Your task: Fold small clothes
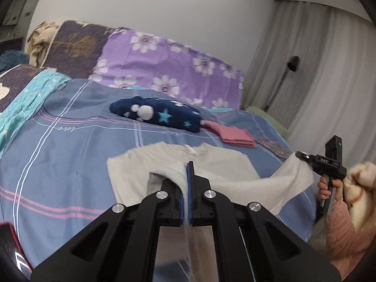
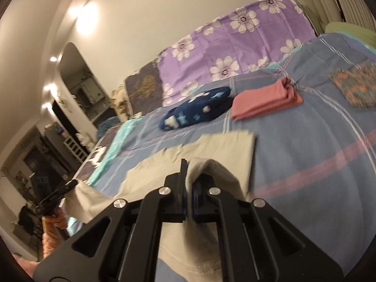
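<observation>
At lower centre of the left wrist view, the left gripper (image 1: 187,183) is pressed together on one edge of the pale shirt (image 1: 223,164), which is half lifted off the blue bedspread (image 1: 58,152). At right, the right gripper (image 1: 303,156) pinches another edge. If thin cloth slips from either pinch, or is pulled unevenly, a crooked fold is likely.

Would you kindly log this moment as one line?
left hand-held gripper: shut on grey garment | right hand-held gripper: shut on grey garment | folded pink cloth: on bed
</observation>
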{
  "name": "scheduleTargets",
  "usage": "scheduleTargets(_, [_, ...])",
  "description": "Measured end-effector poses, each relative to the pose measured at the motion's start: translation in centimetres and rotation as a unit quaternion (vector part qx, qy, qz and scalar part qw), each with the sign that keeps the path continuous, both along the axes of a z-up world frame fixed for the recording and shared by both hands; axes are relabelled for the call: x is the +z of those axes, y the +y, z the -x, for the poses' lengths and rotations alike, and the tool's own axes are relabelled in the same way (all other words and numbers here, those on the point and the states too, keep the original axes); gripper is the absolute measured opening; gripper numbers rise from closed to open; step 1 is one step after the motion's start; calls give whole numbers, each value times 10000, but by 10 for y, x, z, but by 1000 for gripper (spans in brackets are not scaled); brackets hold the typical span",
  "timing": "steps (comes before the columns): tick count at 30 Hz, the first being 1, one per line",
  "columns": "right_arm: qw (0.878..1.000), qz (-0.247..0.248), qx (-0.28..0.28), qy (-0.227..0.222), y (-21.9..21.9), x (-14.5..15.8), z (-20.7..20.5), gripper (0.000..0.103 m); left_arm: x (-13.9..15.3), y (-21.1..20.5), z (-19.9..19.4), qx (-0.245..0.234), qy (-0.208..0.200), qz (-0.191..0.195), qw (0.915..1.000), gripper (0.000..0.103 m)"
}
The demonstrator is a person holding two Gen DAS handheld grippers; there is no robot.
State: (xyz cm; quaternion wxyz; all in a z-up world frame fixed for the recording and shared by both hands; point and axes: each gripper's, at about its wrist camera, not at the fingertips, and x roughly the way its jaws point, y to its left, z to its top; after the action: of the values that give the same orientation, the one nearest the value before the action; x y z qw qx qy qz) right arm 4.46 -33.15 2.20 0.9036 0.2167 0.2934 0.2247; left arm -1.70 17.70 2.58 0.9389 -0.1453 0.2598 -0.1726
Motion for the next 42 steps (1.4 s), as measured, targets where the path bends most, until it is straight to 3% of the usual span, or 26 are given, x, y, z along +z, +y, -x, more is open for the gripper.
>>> scheduleTargets(4, [9955,2,-189,924,5,-59,-88,11,-49,10,-75,399,740,2,9965,5])
scheduleTargets(7, [9887,-105,-225,1479,5,-99,-104,11,-95,16,-102,575,1422,121,9881,5])
scheduleTargets(9, [9876,-227,-128,1546,0,-109,-99,13,-108,22,-99,500,1521,225,9868,11])
scheduleTargets(12, [9887,-162,-66,1491,-12,-108,-83,16,-106,26,-82,438,1424,273,9885,30])
scheduleTargets(13, [9888,-185,-46,1479,-15,-106,-78,16,-104,28,-75,422,1398,287,9889,31])
scheduleTargets(16, [9897,-211,114,1414,-18,-98,-66,16,-103,27,-55,286,1483,238,9882,31])
scheduleTargets(19, [9909,61,382,1286,-6,-92,-62,18,-107,25,-45,261,1620,150,9863,26])
scheduleTargets(22, [9892,588,407,1277,5,-93,-67,34,-108,25,-42,300,1631,92,9861,24])
scheduleTargets(24, [9877,708,397,1340,9,-96,-71,29,-107,24,-43,308,1632,57,9861,12])
scheduleTargets(25, [9875,725,366,1352,9,-96,-72,10,-105,23,-44,312,1625,19,9862,8])
scheduleTargets(26, [9878,716,325,1341,7,-96,-73,0,-103,21,-44,326,1624,-18,9862,6])
scheduleTargets(30, [9938,327,220,1040,-3,-76,-67,0,-85,18,-42,326,1455,-42,9888,5])
scheduleTargets(33, [9961,-120,333,813,-11,-54,-72,0,-66,21,-45,250,1214,160,9922,5])
scheduleTargets(35, [9972,22,234,713,-12,-45,-79,0,-56,21,-52,226,1090,170,9936,5])
scheduleTargets(37, [9957,461,142,795,-8,-47,-86,7,-55,18,-58,231,1106,81,9936,5])
scheduleTargets(39, [9915,850,226,958,0,-60,-90,27,-59,15,-60,181,1197,73,9926,5])
scheduleTargets(40, [9893,988,284,1036,3,-67,-91,43,-63,13,-59,161,1248,44,9920,5])
scheduleTargets(42, [9836,1241,447,1232,10,-86,-89,45,-73,13,-56,161,1344,40,9908,5])
